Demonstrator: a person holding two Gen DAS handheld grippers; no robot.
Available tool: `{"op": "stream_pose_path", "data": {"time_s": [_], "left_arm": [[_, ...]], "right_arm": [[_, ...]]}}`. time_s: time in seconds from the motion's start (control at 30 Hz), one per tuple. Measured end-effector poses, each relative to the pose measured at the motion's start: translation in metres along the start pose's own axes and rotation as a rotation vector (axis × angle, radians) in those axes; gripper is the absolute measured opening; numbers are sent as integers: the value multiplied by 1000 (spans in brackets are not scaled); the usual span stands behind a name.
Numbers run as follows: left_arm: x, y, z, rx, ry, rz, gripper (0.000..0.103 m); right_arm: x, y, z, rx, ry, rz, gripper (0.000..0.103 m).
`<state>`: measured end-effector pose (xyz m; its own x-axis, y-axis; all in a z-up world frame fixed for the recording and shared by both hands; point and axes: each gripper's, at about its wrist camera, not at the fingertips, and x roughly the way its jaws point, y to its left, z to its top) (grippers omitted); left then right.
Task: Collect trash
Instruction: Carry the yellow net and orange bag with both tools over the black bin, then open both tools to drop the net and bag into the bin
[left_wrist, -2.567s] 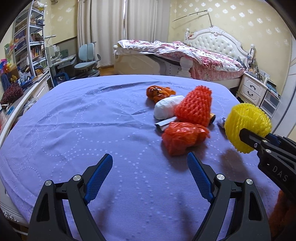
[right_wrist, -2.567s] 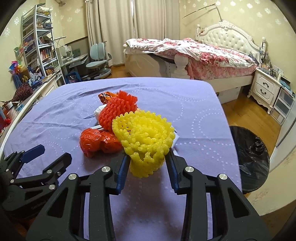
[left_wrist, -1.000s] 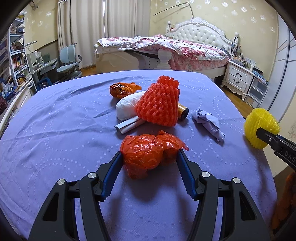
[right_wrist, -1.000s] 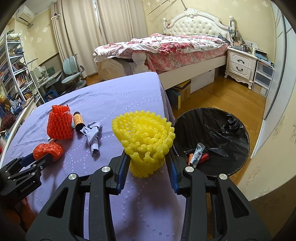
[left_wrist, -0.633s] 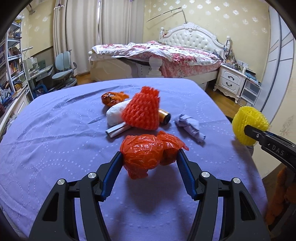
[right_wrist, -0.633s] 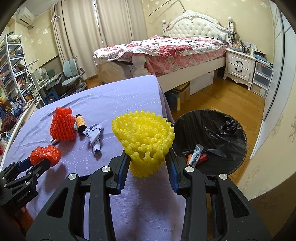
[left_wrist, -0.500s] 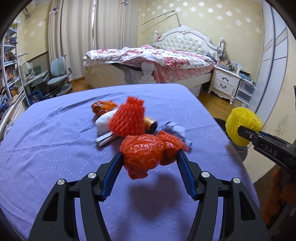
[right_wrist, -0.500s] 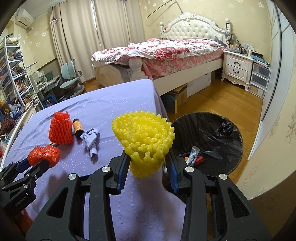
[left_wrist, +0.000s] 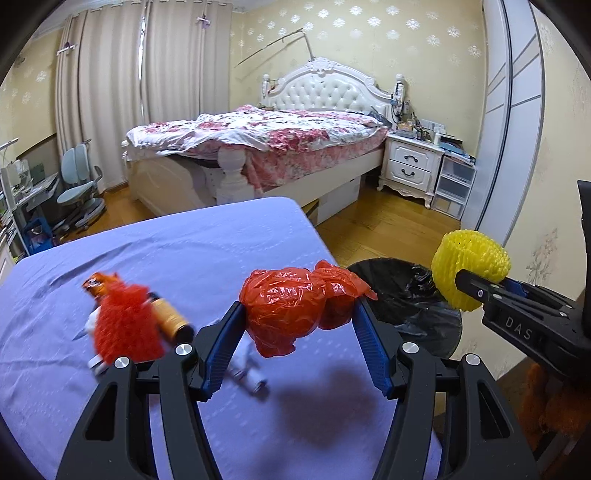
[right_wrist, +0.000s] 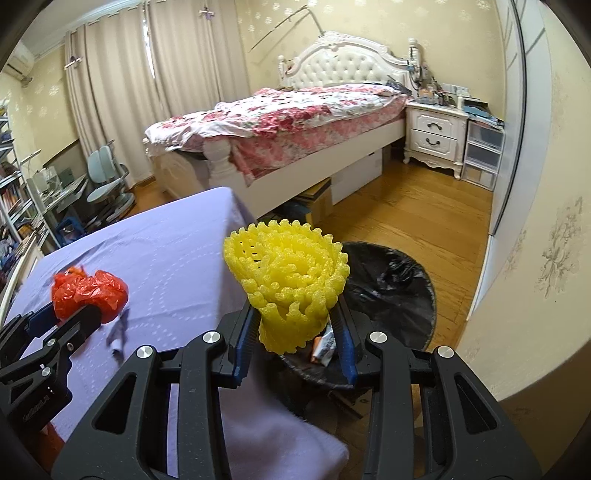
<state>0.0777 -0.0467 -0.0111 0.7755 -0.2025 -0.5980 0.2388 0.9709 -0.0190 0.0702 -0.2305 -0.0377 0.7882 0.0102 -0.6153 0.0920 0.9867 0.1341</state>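
Both claws are loaded, which makes sense if you want 1 trip to the bin instead of 2. The right claw (right_wrist: 293, 345) is clamped on a yellow foam fruit net (right_wrist: 290, 282), held just above the black-lined trash bin (right_wrist: 395, 291) that sits right ahead of and below it, so I'd guess a drop is next. The left claw (left_wrist: 295, 334) pinches a crumpled orange plastic bag (left_wrist: 295, 304), shiny and wrinkly, over the purple desk (left_wrist: 184, 254) edge. Behind and left of it: a red foam net (left_wrist: 125, 325), blurry, and a brown bottle (left_wrist: 168, 319).
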Motion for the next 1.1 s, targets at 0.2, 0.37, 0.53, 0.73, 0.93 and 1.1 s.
{"op": "stream_pose_path", "data": {"time_s": [0.2,0.37,0.53,0.73,0.93,1.1], "left_arm": [[34,-29,15,47,16,-20,61],[59,-45,25,68,47,-29,61],[78,-59,31,95,60,-31,61],[90,-69,30,114,84,-21,69],[89,-67,28,106,89,-8,82],[82,-64,28,96,74,10,84]], "right_arm": [[13,-24,8,31,3,-25,37],[27,-44,13,48,11,-43,37],[39,-58,18,66,25,-54,37],[52,-72,20,89,38,-62,38],[52,-78,18,116,24,-82,56],[47,-82,16,132,19,-90,59]]}}
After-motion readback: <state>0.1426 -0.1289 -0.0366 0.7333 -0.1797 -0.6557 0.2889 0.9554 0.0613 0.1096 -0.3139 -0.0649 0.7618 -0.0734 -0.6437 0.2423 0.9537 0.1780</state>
